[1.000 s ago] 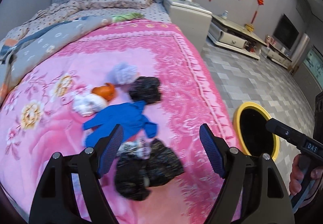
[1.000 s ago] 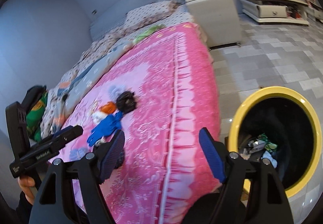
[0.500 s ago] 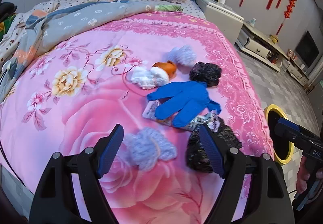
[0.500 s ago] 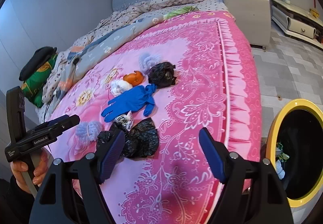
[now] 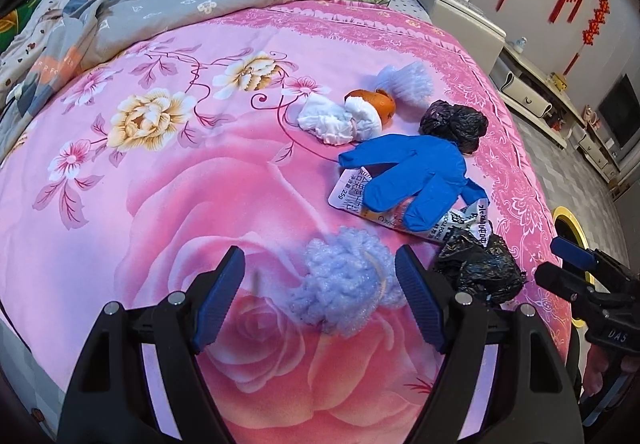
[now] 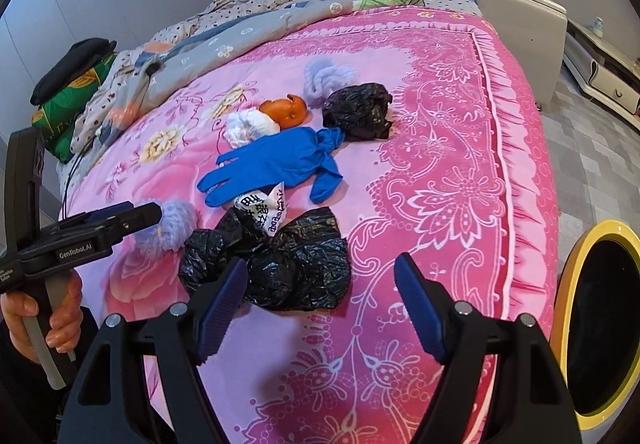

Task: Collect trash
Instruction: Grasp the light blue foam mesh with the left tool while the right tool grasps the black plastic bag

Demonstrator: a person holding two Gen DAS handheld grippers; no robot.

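- The left gripper [image 5: 320,298] hovers with jaws spread wide, a lavender foam wad [image 5: 344,286] on the pink bedspread [image 5: 160,183] lying between its 2 fingers, nearer the right one.
- The right gripper [image 6: 320,304] gapes empty just short of a crumpled black bag [image 6: 280,264].
- A yellow-rimmed bin [image 6: 596,324] stands beside the bed.
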